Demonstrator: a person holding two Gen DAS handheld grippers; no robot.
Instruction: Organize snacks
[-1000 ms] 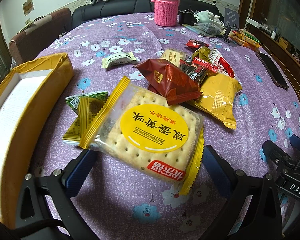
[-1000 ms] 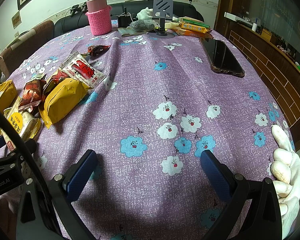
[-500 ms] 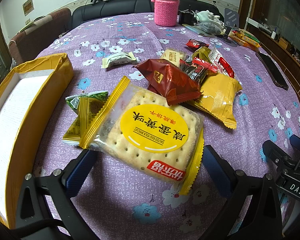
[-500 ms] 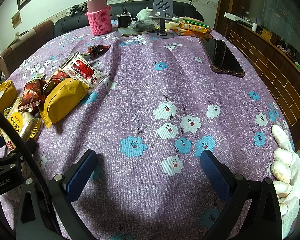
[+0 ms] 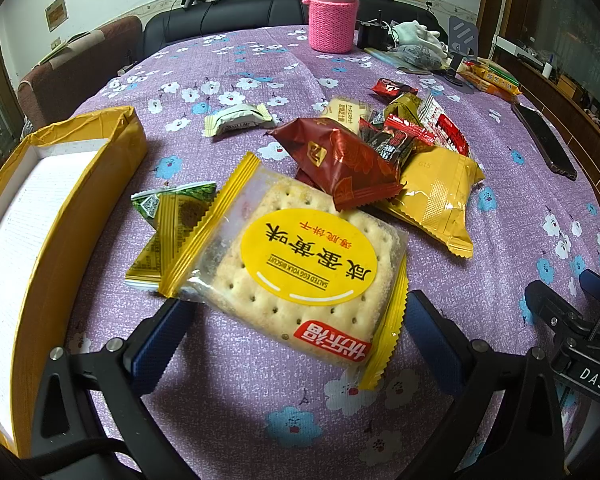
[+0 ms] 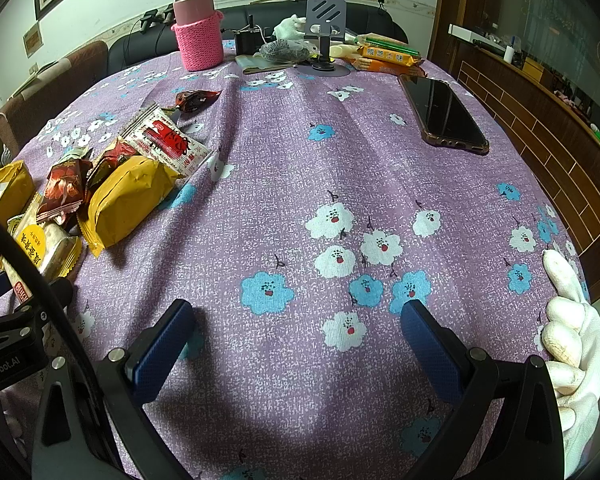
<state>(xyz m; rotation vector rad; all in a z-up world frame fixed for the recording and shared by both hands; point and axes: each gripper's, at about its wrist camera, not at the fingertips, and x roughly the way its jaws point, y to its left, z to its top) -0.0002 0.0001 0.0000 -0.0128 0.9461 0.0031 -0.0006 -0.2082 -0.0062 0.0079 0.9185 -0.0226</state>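
Left tool (image 5: 296,320) spread open around the near edge of the cracker packet (image 5: 296,256) lying flat on the desk (image 5: 500,240) beside the yellow box (image 5: 60,216): light, brittle, slippery-filmed, best pinched by its crimped seam; right tool (image 6: 296,336) open, empty.

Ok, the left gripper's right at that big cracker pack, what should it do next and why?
Probably close the left gripper on the cracker pack. Its jaws stand open with the pack's near edge between them, nothing is held yet, and the yellow box sits open just to the left, ready to take it.
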